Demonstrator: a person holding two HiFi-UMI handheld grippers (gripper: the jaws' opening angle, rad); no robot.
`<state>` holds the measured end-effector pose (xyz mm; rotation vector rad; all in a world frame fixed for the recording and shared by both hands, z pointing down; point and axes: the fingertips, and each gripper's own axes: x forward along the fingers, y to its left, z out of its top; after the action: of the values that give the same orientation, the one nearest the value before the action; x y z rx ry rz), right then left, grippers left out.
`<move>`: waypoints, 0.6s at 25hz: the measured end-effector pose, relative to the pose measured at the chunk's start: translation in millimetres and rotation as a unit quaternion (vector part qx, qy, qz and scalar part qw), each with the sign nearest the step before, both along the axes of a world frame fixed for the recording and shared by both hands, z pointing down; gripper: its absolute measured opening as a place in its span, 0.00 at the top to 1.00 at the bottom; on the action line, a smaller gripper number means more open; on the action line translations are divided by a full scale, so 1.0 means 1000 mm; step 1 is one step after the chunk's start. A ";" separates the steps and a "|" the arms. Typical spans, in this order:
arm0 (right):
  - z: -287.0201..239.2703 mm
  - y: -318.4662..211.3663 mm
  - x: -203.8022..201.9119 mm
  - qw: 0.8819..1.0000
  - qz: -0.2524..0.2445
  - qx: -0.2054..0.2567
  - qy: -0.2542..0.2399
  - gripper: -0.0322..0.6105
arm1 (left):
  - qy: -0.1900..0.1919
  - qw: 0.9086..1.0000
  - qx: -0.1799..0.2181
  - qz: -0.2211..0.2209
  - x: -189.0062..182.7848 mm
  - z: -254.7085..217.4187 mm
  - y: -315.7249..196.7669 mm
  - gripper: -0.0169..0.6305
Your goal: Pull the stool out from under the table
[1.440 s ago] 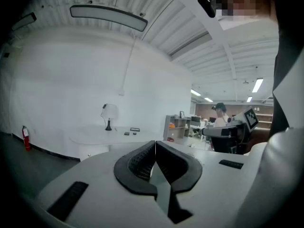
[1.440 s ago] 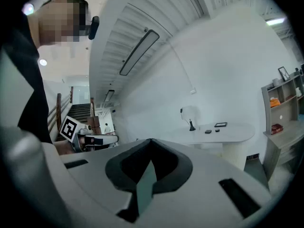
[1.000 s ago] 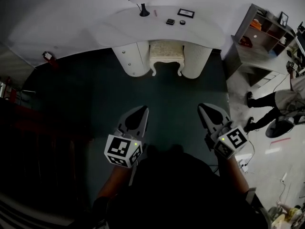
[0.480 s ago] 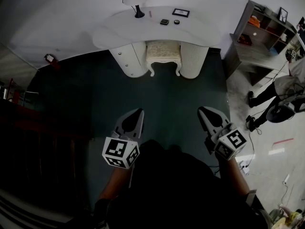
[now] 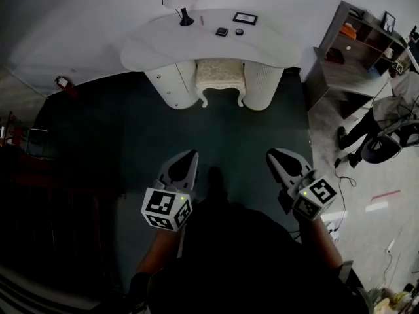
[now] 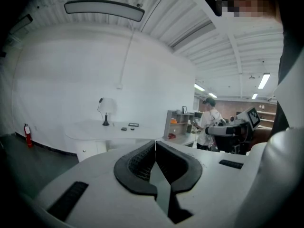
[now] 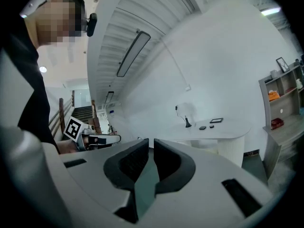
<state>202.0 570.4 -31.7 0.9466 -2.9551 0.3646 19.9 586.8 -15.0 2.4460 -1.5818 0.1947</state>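
Head view: stool point(image 5: 218, 76) tucked under table point(image 5: 196, 39), both grippers closed.

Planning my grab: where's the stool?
Head view, top centre: the stool sits tucked under the white table, between its drawer pedestal and ribbed pedestal.

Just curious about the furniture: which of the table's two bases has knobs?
The left base, left of the stool in the head view: small knobs dot its front. The right base is ribbed, without knobs.

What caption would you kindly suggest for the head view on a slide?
Left tongs and right tongs, both shut and empty, face the cushioned stool tucked under the white table.
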 end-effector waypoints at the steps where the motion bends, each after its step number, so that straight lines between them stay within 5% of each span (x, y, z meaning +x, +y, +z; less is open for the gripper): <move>1: 0.001 -0.007 -0.002 1.000 -0.002 0.001 0.005 0.92 | 0.002 1.000 0.001 0.000 -0.002 0.001 -0.008 0.95; 15: -0.009 -0.163 -0.084 1.000 -0.003 -0.007 0.014 0.92 | 0.022 1.000 0.004 0.010 -0.074 0.002 -0.164 0.95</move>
<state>118.4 407.0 -40.9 0.9337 -2.9253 0.3667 -53.7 423.0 -13.4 2.4546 -1.5431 0.1365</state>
